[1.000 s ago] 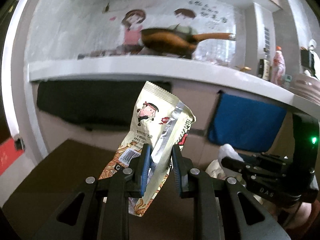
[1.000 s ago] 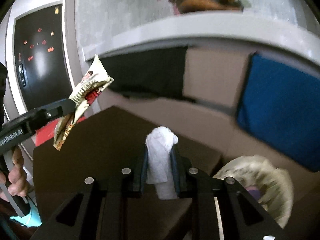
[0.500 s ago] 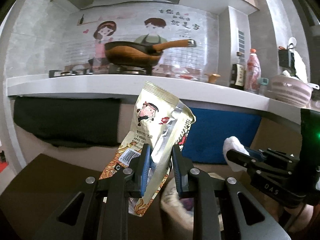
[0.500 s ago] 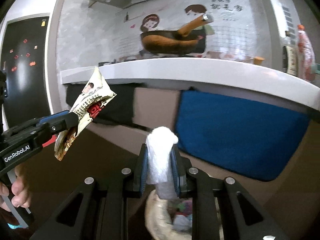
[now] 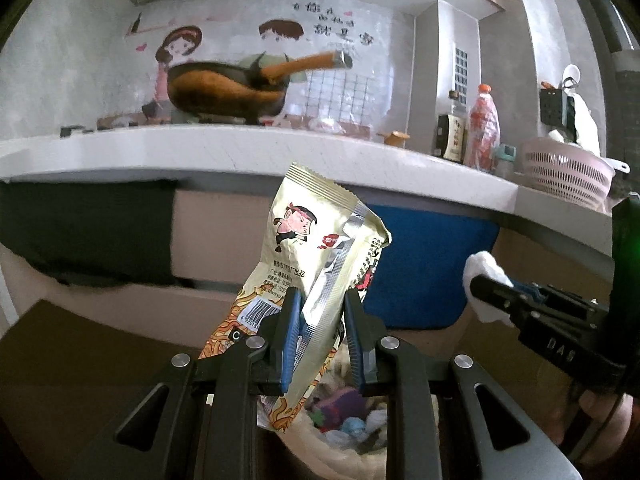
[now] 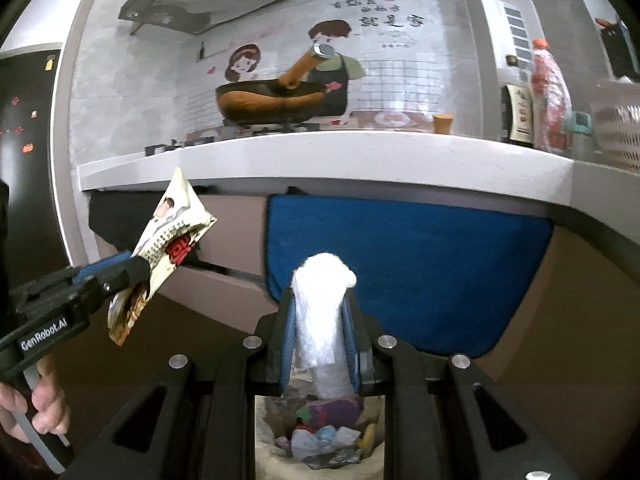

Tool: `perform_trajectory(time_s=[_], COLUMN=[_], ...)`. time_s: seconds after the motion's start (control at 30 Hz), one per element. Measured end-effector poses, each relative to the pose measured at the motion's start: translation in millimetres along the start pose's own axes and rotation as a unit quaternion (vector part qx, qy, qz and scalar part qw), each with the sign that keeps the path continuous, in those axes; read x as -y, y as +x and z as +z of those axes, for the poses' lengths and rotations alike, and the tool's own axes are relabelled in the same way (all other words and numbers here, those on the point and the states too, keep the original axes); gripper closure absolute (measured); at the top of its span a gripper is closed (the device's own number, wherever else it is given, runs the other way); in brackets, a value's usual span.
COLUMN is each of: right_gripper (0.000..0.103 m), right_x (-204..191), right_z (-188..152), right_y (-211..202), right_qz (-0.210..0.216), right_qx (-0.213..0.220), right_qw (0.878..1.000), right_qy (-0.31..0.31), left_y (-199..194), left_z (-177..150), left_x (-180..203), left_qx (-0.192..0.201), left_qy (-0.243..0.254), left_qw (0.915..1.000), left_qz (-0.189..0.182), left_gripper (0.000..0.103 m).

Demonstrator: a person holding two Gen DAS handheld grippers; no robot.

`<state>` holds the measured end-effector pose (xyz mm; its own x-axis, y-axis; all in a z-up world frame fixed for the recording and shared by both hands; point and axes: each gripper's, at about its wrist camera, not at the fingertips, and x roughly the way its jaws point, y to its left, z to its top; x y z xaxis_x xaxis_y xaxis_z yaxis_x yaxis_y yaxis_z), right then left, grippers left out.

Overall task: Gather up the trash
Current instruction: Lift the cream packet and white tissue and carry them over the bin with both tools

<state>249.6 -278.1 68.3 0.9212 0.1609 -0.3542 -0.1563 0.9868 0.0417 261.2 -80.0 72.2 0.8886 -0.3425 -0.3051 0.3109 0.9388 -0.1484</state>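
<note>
My left gripper [image 5: 318, 312] is shut on a cream snack wrapper [image 5: 316, 236] with a cartoon figure and a barcode; it also shows in the right wrist view [image 6: 168, 236], held up at the left. My right gripper [image 6: 320, 312] is shut on a crumpled white tissue [image 6: 322, 304]; in the left wrist view the tissue [image 5: 486, 272] shows at the right. Both grippers hang above an open trash bin [image 6: 320, 436] with a pale liner and several colourful scraps; the bin [image 5: 344, 424] lies directly below the wrapper.
A white kitchen counter [image 6: 320, 152] runs across ahead, with a wok [image 6: 272, 100], bottles [image 6: 548, 96] and a pink colander [image 5: 568, 172]. A blue cloth [image 6: 400, 260] and a dark cloth [image 5: 84, 232] hang below it. A black fridge [image 6: 28, 152] stands left.
Both grippers have swung toward the counter and moved over the trash bin, which now lies right beneath them. The wrapper and the tissue stay gripped.
</note>
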Motion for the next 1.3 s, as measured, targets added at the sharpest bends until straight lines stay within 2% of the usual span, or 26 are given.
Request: perform_trajectory(time_s=[0.6, 0.73, 0.8, 1.17, 1.23, 1.3], right_gripper=[0.082, 0.082, 0.080, 0.080, 0.080, 0.078], right_x=[26, 29, 30, 34, 33, 34], right_z=[-54, -67, -71, -80, -81, -81], right_y=[60, 75, 80, 92, 94, 94], right_qz=[0.005, 0.006, 0.006, 0.002, 0.000, -0.003], right_qx=[-0.083, -0.104, -0.111, -0.126, -0.126, -0.124], right_qw=[0.995, 0.992, 0.991, 0.987, 0.987, 0.987], right_qy=[0.059, 0.074, 0.079, 0.095, 0.096, 0.098], left_y=[92, 106, 109, 111, 113, 116], left_z=[-59, -67, -69, -69, -67, -67], left_x=[-8, -13, -13, -11, -11, -10], left_qx=[-0.120, -0.145, -0.158, -0.159, -0.152, -0.147], left_qy=[-0.023, -0.040, -0.048, -0.060, -0.059, -0.060], left_qw=[0.9924, 0.9884, 0.9854, 0.9843, 0.9851, 0.9841], left_qz=[-0.010, -0.020, -0.042, -0.047, -0.056, -0.079], left_gripper=[0.080, 0.080, 0.080, 0.080, 0.080, 0.073])
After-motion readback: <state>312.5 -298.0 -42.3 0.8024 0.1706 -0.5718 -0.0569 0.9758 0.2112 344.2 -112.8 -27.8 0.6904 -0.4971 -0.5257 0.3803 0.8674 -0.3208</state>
